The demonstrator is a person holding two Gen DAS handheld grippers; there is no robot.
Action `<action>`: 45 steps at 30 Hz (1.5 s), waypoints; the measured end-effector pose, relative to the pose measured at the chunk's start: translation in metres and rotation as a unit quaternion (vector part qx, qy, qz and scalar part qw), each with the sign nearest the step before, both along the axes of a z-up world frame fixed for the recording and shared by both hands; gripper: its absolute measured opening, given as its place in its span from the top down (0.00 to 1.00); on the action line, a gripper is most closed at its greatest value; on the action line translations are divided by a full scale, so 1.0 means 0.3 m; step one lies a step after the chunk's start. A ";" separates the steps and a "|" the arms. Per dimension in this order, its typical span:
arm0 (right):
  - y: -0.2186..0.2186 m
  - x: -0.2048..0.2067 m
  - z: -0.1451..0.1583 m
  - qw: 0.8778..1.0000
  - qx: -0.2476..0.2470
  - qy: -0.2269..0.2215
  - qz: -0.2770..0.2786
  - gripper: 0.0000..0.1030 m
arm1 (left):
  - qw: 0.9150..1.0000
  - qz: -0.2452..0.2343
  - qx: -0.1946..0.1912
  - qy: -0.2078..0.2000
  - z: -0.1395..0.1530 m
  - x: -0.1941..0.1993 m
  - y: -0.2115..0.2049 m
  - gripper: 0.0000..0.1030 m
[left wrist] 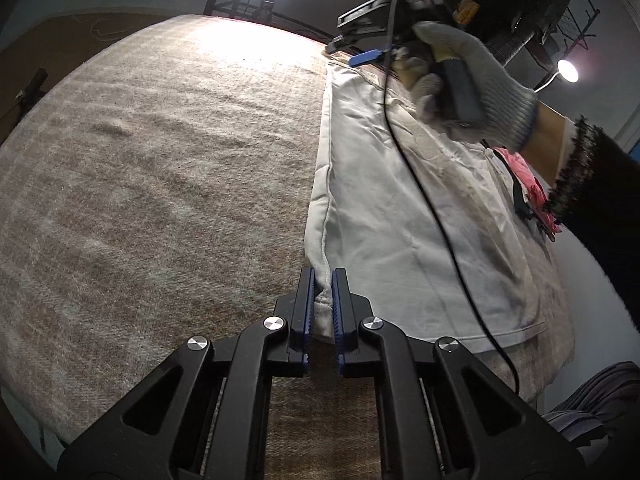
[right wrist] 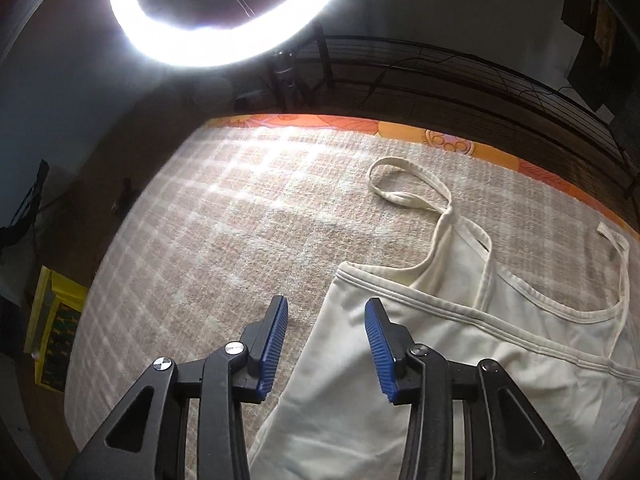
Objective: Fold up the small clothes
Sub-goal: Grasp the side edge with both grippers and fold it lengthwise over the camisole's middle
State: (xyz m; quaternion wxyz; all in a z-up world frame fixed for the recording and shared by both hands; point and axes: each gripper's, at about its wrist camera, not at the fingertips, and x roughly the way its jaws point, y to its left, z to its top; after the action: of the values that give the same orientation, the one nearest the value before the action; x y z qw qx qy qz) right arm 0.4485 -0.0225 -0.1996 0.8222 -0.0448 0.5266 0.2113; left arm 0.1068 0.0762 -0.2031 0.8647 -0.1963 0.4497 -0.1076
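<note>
A cream strappy top (left wrist: 400, 216) lies flat on the beige checked blanket (left wrist: 160, 160), folded along its left side. My left gripper (left wrist: 323, 280) is shut on the folded edge at the top's near corner. In the right wrist view the same top (right wrist: 440, 360) shows its two thin straps (right wrist: 404, 196) spread toward the far edge. My right gripper (right wrist: 327, 320) is open, with its jaws hovering over the top's upper left corner, and holds nothing. It also shows in the left wrist view (left wrist: 360, 46), held by a gloved hand at the far end of the top.
A bright ring light (right wrist: 224, 12) stands past the blanket's far edge. An orange patterned sheet (right wrist: 460, 140) borders the blanket. A pink and dark cloth pile (left wrist: 532, 196) lies at the right. A black cable (left wrist: 432, 208) hangs across the top. A yellow box (right wrist: 56, 320) sits at the left.
</note>
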 end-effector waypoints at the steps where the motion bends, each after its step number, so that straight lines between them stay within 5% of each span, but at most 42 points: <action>1: 0.011 0.013 -0.013 1.000 -0.002 0.005 -0.003 0.62 | 1.000 0.000 -0.005 -0.001 0.003 0.001 0.002 0.94; 11: 0.104 0.069 -0.096 0.996 -0.085 0.012 -0.003 0.69 | 1.000 -0.016 -0.012 -0.022 0.045 -0.022 -0.013 0.94; 17: 0.125 0.072 -0.104 0.994 -0.111 -0.005 -0.001 0.87 | 0.999 -0.031 0.009 -0.038 0.084 -0.032 -0.066 0.95; 22: 0.030 0.082 -0.072 0.999 -0.047 0.009 -0.018 1.00 | 0.998 -0.041 0.024 -0.048 0.109 -0.035 -0.096 0.95; 34: -0.265 0.043 0.092 0.997 0.046 -0.024 -0.053 1.00 | 0.992 -0.094 0.033 -0.073 0.182 -0.066 -0.250 0.95; 45: -0.587 0.037 0.089 0.992 0.056 -0.030 -0.109 1.00 | 0.977 -0.204 0.044 -0.041 0.169 -0.008 -0.447 0.95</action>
State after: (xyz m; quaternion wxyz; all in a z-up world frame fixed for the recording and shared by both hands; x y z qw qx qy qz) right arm 0.4597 -0.1987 -0.1728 0.8570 0.0531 0.4907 0.1479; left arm 0.1044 -0.0581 -0.1524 0.8503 -0.0579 0.4483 -0.2696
